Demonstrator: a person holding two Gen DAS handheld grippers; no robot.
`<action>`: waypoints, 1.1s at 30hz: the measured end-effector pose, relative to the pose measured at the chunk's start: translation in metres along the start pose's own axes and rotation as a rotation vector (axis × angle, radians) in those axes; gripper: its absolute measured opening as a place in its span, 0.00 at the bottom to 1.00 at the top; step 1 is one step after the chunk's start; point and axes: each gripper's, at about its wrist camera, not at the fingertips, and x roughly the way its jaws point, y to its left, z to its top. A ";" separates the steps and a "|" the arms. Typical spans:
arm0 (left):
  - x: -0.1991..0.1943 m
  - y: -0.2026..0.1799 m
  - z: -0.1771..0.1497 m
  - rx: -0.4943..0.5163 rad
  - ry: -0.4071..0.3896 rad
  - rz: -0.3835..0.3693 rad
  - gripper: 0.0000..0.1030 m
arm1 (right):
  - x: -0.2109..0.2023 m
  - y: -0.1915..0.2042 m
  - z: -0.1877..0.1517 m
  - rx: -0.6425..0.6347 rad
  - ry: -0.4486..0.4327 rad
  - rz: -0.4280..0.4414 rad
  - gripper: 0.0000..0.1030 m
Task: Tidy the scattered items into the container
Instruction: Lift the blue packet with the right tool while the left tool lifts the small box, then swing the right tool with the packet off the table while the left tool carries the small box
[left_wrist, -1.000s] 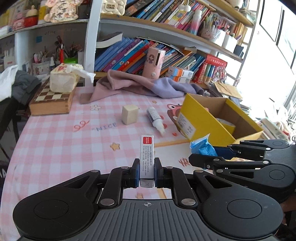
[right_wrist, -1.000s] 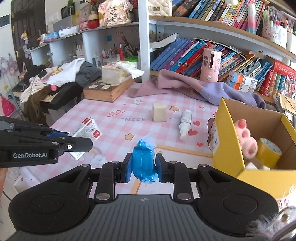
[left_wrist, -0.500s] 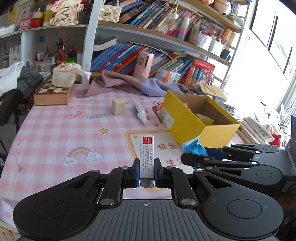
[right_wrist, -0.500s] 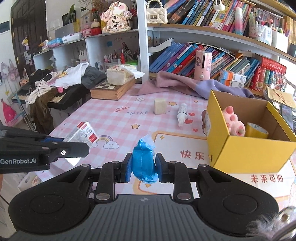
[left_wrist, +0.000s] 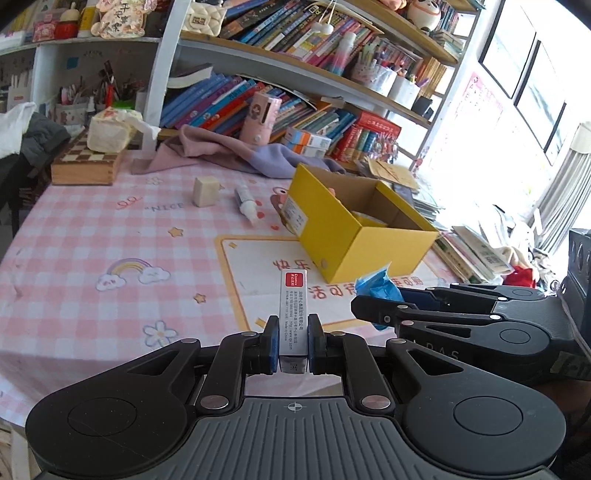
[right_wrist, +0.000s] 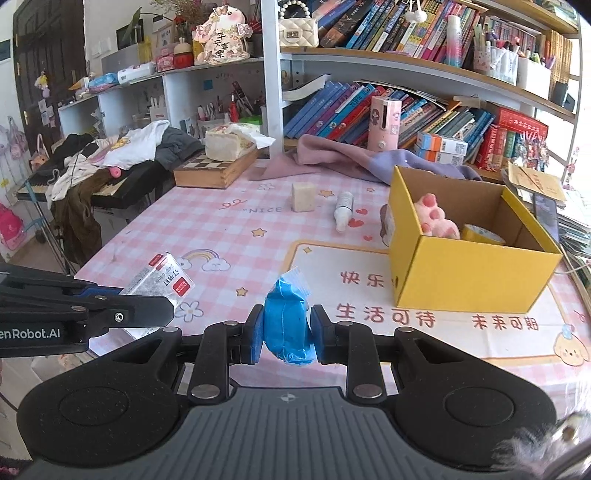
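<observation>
While both your hands are loaded, think about how each thing behaves. Your left gripper (left_wrist: 291, 349) has its jaws closed tight on the narrow sides of a small carton (left_wrist: 293, 314), near its lower end; most of the carton sticks out forward. It looks light and stiff, but thin card can dent, so do not squeeze more. Your right gripper (right_wrist: 287, 334) has its jaws only a little apart, pressed on a blue packet (right_wrist: 288, 321). The packet looks soft, with a crinkly film that may slip, and the grip at its middle is the right place.

Both things hang above the bench (right_wrist: 229, 236), near its front edge, and the yellow box (right_wrist: 461, 273) stands further in, on the right. A pink toy (right_wrist: 436, 219) and a tape roll (right_wrist: 482, 234) already lie inside. A cube (right_wrist: 303, 196) and a small bottle (right_wrist: 342, 211) wait on the bench; the bottle is round and can roll, so take it across its body.
</observation>
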 end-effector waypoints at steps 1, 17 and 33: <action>0.001 -0.002 -0.001 0.001 0.002 -0.008 0.13 | -0.002 0.000 -0.002 0.000 0.003 -0.006 0.24; 0.032 -0.034 -0.009 0.055 0.081 -0.131 0.13 | -0.027 -0.033 -0.026 0.089 0.061 -0.127 0.24; 0.072 -0.075 -0.003 0.153 0.160 -0.222 0.13 | -0.043 -0.086 -0.044 0.243 0.073 -0.223 0.10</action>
